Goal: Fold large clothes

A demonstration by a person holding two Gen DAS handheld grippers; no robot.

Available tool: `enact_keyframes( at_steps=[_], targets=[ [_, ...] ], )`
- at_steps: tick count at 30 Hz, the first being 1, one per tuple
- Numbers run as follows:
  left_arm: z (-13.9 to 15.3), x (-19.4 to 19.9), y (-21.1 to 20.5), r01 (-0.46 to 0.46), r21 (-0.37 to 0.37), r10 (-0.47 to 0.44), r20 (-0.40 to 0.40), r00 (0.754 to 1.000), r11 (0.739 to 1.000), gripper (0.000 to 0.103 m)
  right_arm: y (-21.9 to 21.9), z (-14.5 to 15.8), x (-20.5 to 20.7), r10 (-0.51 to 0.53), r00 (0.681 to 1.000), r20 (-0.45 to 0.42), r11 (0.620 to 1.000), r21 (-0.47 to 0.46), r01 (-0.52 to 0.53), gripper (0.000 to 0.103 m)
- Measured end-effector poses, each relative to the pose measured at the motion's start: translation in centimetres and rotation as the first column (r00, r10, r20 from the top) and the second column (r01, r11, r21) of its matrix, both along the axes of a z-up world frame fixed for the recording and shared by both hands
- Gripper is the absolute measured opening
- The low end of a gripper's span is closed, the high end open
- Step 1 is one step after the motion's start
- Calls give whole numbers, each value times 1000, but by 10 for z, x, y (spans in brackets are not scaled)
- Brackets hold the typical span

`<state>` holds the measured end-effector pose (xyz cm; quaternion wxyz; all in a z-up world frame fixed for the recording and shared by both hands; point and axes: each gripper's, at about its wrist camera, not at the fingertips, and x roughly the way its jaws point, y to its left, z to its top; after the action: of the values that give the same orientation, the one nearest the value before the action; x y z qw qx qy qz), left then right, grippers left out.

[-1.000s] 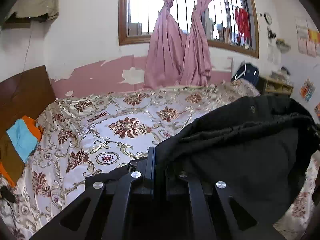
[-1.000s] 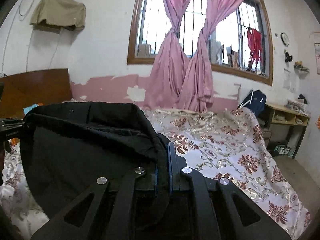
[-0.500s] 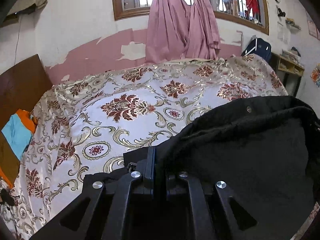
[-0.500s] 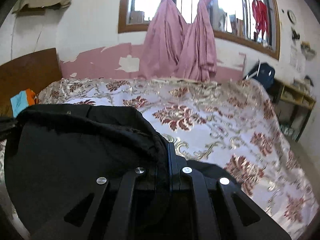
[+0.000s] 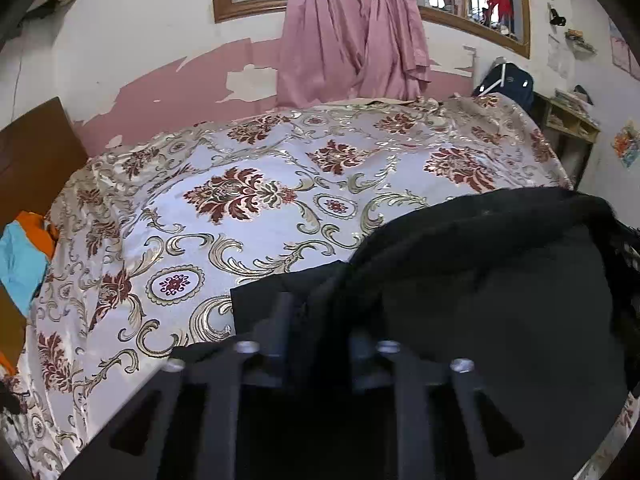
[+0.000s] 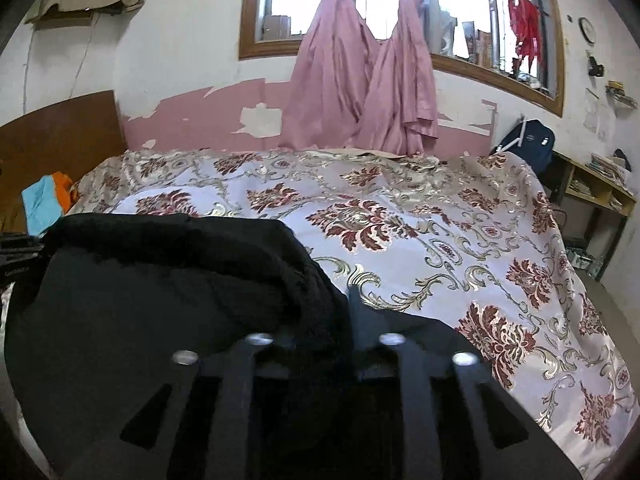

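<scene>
On the bed's floral cover (image 5: 248, 200), in the left wrist view, the black garment (image 5: 500, 280) lay bunched at the near right of the bed, one edge running between the fingers of the left gripper (image 5: 320, 320). A second before, those jaws had been clamped on that edge with the cloth held up; now they had just been opening, a clear gap stood between them, and the fabric had sunk onto the cover. Beyond the bed hung pink curtains (image 5: 352, 40) below a wood-framed window, with peeling pink paint on the wall; a brown headboard (image 5: 32, 152) stood at the bed's left end. From the right wrist view, the right gripper (image 6: 320, 320) had likewise just been opening, its jaws parted around the garment's thick rolled edge, which lay loose between them. A dark backpack (image 6: 532, 144) leaned at the bed's far right corner, beside a wooden shelf (image 6: 596, 188).
</scene>
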<state>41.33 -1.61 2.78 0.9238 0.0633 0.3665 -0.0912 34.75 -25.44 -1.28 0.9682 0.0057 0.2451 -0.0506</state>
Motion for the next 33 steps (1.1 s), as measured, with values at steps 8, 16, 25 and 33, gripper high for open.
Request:
enact_keyframes(
  at_steps=[8, 16, 25, 33],
  targets=[
    [5, -20, 45, -13, -44, 14, 33, 999, 999, 101, -38, -17, -51, 50, 999, -18, 998, 27, -50, 88],
    [-58, -19, 116, -169, -294, 100, -236, 967, 941, 97, -116, -69, -60, -15, 988, -155, 912, 404, 78, 87],
    [-49, -26, 96, -110, -329, 16, -276, 961, 938, 16, -116, -69, -80, -12, 993, -116, 832, 550, 74, 11],
    [-56, -28, 79, -77, -183, 29, -251, 967, 980, 25, -112, -86, -81, -24, 981, -192, 867, 485, 117, 10]
  ],
)
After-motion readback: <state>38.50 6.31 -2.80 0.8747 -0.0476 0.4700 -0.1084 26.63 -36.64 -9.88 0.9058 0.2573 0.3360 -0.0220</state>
